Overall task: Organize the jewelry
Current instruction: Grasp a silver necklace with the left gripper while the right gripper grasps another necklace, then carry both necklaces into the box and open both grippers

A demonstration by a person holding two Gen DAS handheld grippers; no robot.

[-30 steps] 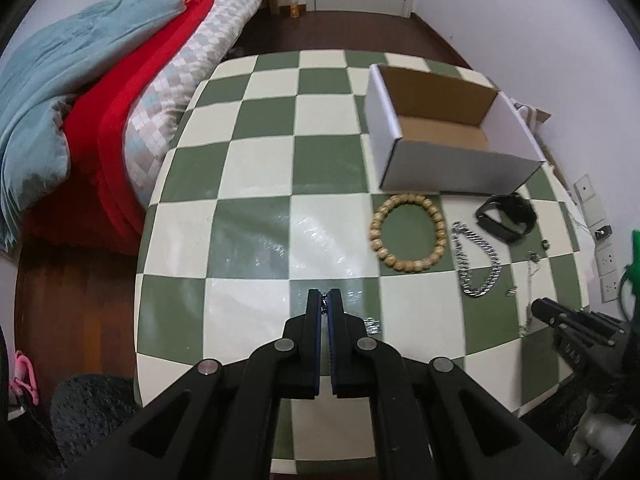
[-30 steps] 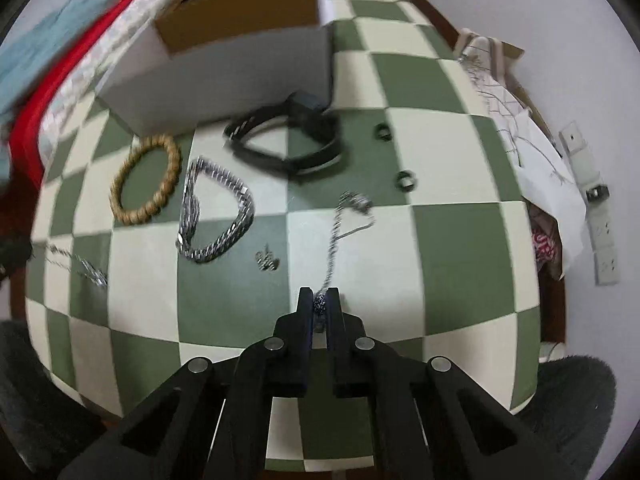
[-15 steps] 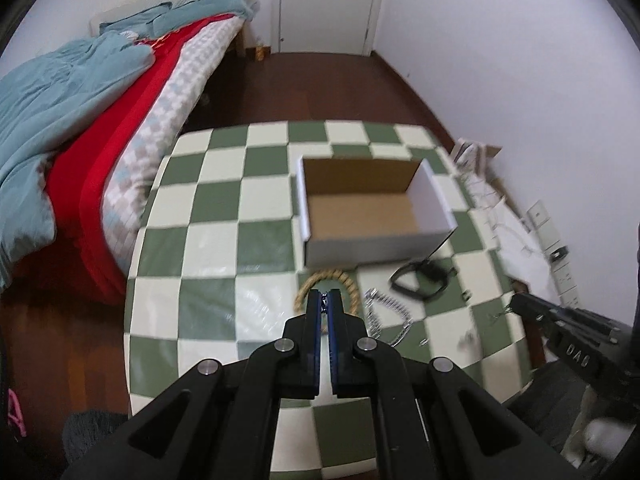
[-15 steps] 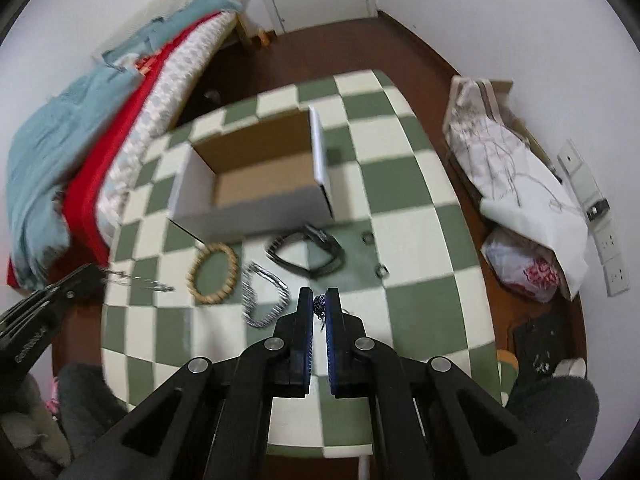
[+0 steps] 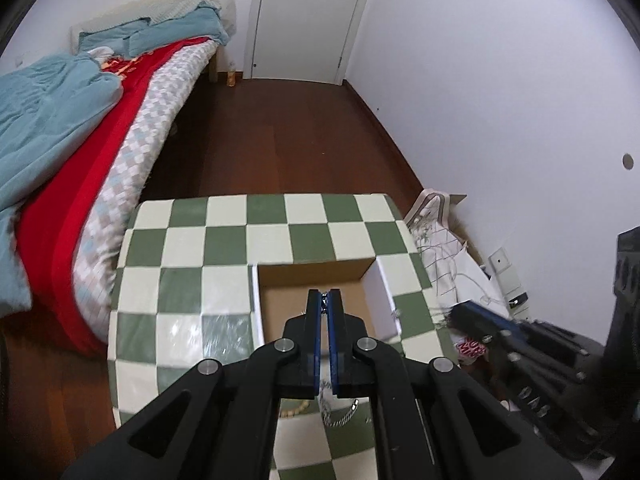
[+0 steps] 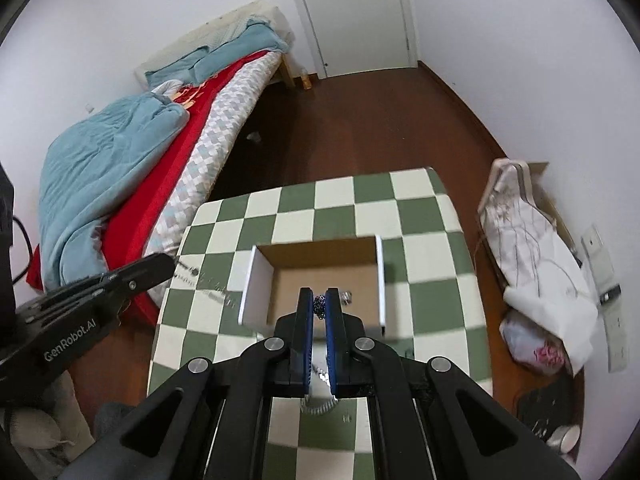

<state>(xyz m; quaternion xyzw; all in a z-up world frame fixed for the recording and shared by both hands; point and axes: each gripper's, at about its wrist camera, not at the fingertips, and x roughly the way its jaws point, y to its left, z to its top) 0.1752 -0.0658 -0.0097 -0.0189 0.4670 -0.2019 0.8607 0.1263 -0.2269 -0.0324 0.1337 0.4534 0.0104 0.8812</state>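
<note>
An open white cardboard box stands on the green and white checkered table. My left gripper is shut on a thin silver chain, high above the box; the chain hangs from its tip in the right wrist view. My right gripper is shut on a dark beaded end of a silver necklace, also high over the box. A wooden bead bracelet and a silver link chain lie on the table below, mostly hidden by my fingers.
A bed with red and blue bedding runs along the table's left side. A white bag and a small plastic bag sit on the floor at the right, by the wall. A door is at the far end.
Both grippers have risen high above the table with their chains and moved forward over the box. The jewelry on the table has dropped out of sight beneath my fingers.
</note>
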